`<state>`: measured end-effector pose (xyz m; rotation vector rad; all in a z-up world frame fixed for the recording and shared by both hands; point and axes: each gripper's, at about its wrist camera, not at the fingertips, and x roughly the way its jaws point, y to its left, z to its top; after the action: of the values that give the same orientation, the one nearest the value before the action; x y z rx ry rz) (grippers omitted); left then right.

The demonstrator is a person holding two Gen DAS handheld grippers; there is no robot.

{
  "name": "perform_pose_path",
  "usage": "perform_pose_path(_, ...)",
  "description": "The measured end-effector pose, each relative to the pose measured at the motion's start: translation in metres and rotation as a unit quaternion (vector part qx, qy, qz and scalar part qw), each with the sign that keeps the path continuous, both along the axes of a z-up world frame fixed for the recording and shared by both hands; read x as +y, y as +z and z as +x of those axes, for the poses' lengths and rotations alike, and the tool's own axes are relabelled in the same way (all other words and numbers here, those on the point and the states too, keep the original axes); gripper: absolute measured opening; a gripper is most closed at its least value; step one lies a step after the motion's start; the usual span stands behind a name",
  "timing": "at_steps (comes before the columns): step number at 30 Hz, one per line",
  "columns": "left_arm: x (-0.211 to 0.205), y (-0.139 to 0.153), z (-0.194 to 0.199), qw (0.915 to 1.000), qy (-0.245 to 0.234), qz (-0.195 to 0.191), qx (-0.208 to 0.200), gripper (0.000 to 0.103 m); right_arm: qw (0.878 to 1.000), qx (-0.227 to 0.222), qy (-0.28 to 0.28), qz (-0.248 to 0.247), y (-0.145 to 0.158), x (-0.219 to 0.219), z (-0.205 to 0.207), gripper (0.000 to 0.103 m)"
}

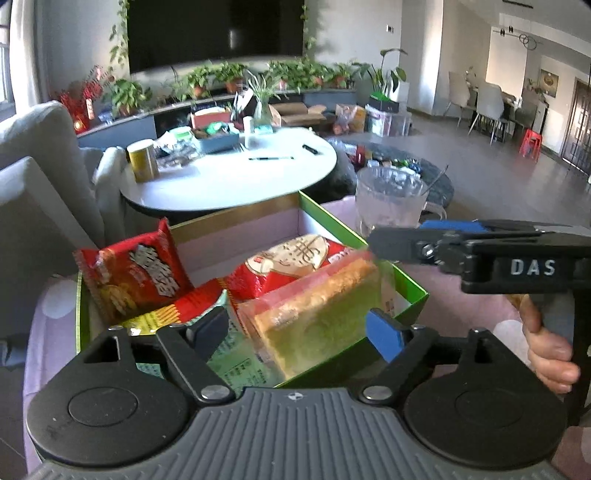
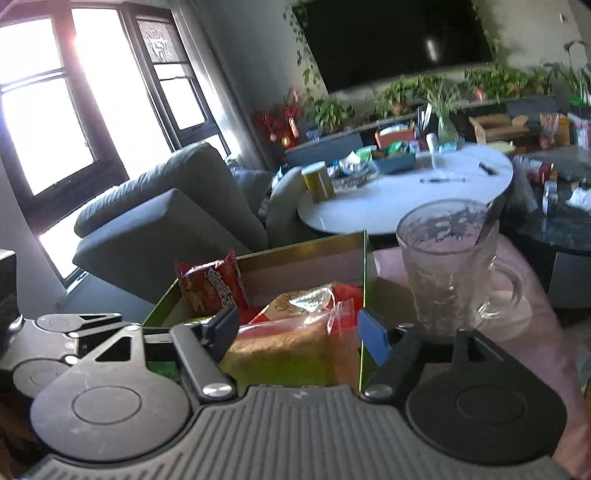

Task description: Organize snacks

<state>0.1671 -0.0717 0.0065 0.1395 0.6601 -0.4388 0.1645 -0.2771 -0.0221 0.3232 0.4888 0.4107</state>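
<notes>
Each camera sits just behind its own tongs and looks forward and slightly down along them, close over the green box (image 1: pixel 410 291) of snacks. The left view faces the white table (image 1: pixel 236 177) beyond its tips; the right view, set further right, angles left towards the window (image 2: pixel 48 122). Both share the box, the glass mug (image 2: pixel 450 266), the table and the television (image 1: pixel 214 29).
</notes>
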Motion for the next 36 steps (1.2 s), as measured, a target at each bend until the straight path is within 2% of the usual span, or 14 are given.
perform_pose_path(3,0.007,0.005,-0.011,0.9999,0.009,-0.006,-0.012,0.087,0.998,-0.05,-0.036,-0.018,0.009,0.004,-0.02,0.059)
perform_pose_path(5,0.013,0.007,-0.018,0.9996,0.019,-0.008,-0.019,0.088,0.995,-0.084,-0.04,-0.028,0.014,0.007,-0.034,0.059)
perform_pose_path(9,0.024,0.009,-0.034,0.9989,0.036,-0.017,-0.026,0.088,0.989,-0.14,-0.012,-0.045,0.029,0.016,-0.062,0.058)
perform_pose_path(12,0.032,0.012,-0.044,0.9981,0.046,-0.023,-0.035,0.09,0.986,-0.16,0.008,-0.05,0.043,0.02,-0.078,0.058)
perform_pose_path(16,0.043,0.015,-0.059,0.9966,0.06,-0.024,-0.051,0.095,0.989,-0.14,0.007,-0.055,0.052,0.026,-0.088,0.058)
perform_pose_path(21,0.054,0.014,-0.073,0.9956,0.071,-0.025,-0.055,0.098,0.993,-0.103,0.044,-0.044,0.049,0.028,-0.095,0.058)
perform_pose_path(30,0.069,0.008,-0.092,0.9926,0.104,-0.037,-0.051,0.099,0.996,-0.08,0.005,-0.043,0.038,0.033,-0.119,0.058)
perform_pose_path(36,0.076,0.004,-0.103,0.9911,0.116,-0.031,-0.056,0.099,0.999,-0.043,0.007,-0.01,0.029,0.028,-0.125,0.058)
